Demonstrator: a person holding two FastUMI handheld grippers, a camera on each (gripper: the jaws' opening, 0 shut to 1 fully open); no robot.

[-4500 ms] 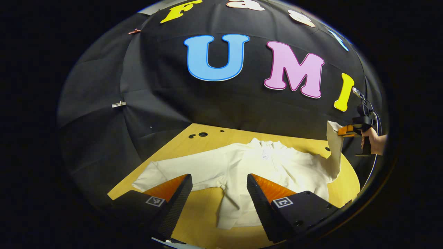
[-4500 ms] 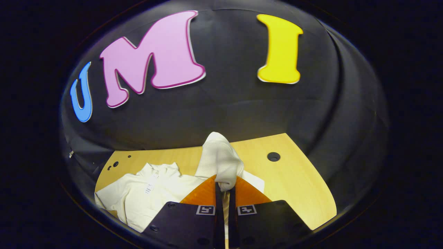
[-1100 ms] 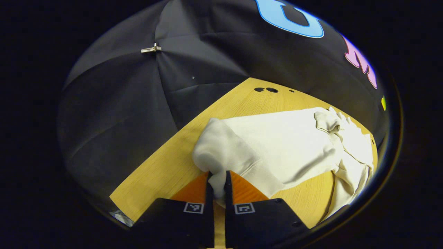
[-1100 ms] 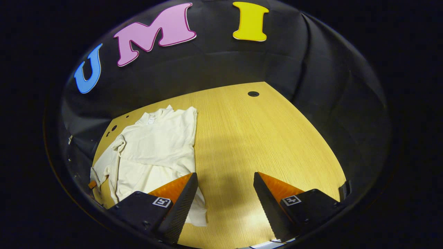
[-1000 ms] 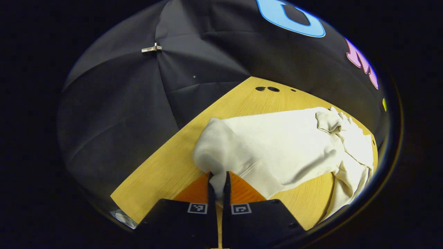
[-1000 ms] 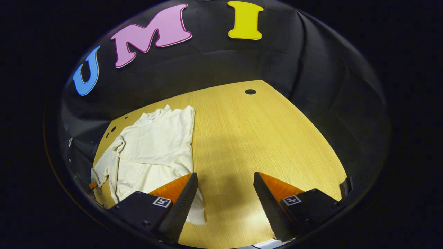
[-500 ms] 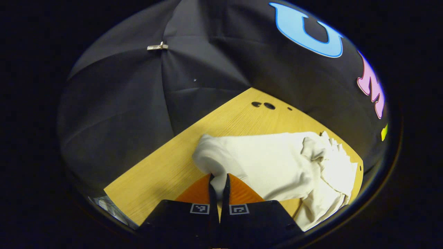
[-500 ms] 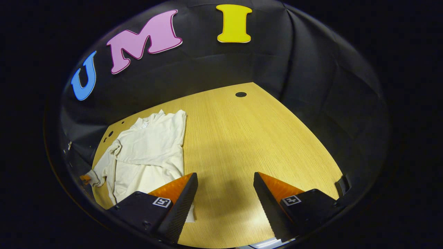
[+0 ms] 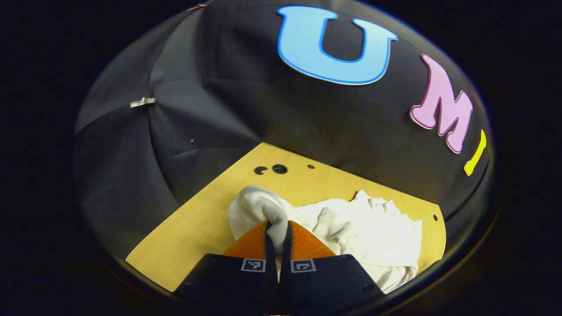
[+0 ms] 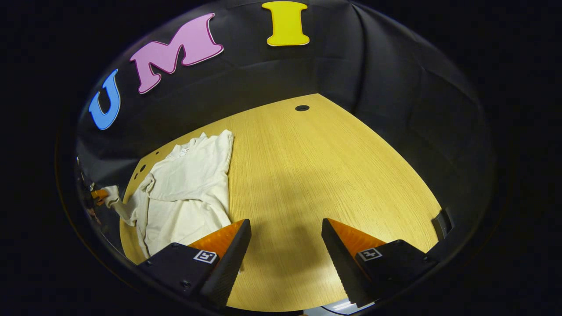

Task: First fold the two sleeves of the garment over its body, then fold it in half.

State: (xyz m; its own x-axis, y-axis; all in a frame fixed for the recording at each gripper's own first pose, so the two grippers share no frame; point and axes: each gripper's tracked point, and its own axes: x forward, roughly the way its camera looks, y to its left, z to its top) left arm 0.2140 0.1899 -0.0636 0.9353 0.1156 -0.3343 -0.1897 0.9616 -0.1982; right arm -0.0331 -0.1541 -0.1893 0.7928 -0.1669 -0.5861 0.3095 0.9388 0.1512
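Bunching cream garment (image 9: 373, 228), one sleeve (image 9: 259, 208) pinched in left claw (image 9: 277, 235).

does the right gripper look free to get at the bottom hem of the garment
Probably yes: the right gripper hangs open over bare table, and the cream garment lies flat just beside it, nothing between.

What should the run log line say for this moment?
left tongs: shut on sleeve | right tongs: open | garment: on table
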